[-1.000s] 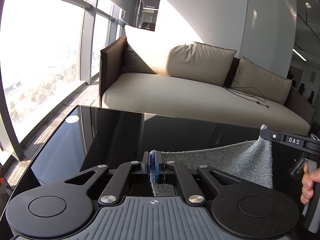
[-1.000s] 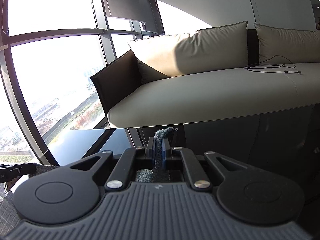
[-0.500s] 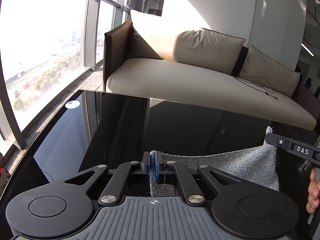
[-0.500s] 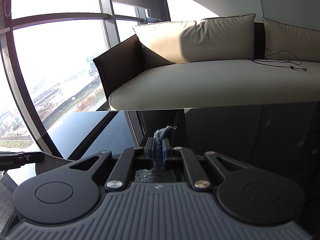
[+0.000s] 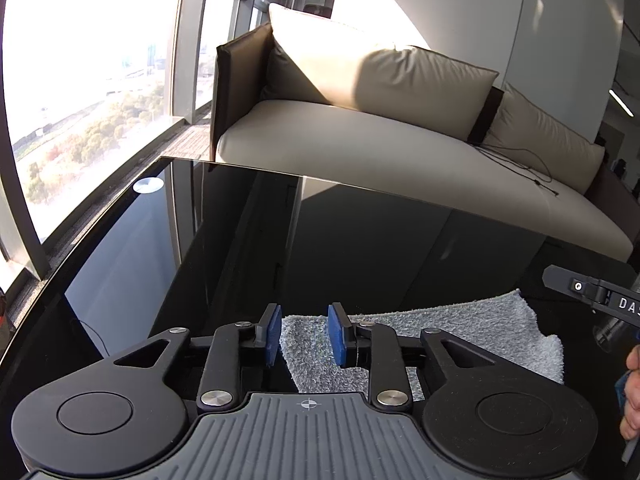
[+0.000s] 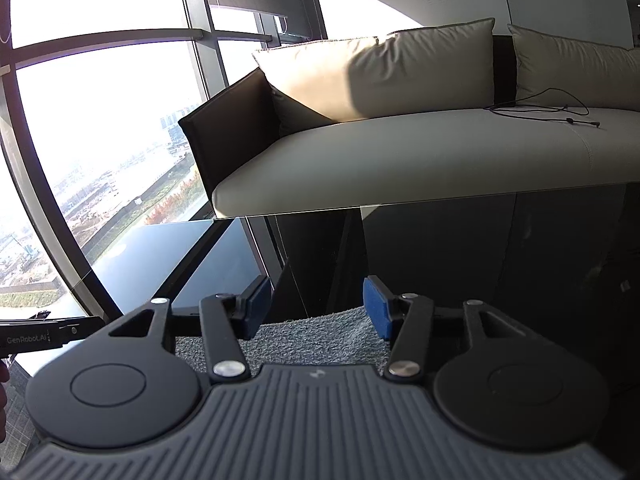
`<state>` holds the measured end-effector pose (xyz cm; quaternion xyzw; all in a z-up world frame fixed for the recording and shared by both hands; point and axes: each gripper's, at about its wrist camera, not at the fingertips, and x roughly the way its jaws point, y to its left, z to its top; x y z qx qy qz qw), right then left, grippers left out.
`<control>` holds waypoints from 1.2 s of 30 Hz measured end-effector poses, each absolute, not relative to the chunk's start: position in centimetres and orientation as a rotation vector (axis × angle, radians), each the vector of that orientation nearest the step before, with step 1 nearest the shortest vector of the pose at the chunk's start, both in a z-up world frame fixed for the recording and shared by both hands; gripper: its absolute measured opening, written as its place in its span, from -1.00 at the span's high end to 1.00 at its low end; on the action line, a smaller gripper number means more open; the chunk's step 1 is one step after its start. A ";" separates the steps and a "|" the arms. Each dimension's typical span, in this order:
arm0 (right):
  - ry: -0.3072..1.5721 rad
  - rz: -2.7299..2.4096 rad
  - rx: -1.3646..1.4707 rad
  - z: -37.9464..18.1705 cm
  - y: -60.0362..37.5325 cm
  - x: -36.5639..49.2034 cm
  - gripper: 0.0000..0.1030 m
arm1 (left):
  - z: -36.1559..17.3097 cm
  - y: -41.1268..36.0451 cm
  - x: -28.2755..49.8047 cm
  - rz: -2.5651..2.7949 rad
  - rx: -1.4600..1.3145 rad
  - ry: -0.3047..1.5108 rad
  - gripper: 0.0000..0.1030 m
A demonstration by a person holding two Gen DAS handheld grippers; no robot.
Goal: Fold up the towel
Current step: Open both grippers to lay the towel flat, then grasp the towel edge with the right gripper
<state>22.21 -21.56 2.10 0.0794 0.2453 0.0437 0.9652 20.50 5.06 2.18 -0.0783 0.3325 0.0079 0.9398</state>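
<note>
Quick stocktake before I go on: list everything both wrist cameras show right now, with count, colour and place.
towel: one, grey, lying on the table under both grippers
table: one, glossy black, in front of the sofa
sofa: one, beige seat, dark brown frame, beyond the table
cushions: two, beige, against the sofa back
cable: one, black, on the sofa seat
windows: floor to ceiling, left side
left gripper: black, blue fingers, open over the towel
right gripper: black, blue fingers, open over the towel
</note>
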 end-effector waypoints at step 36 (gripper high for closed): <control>0.528 0.193 0.022 0.1 -15.4 6.0 -0.79 | 0.5 1.9 6.5 -0.089 -0.067 0.723 -0.98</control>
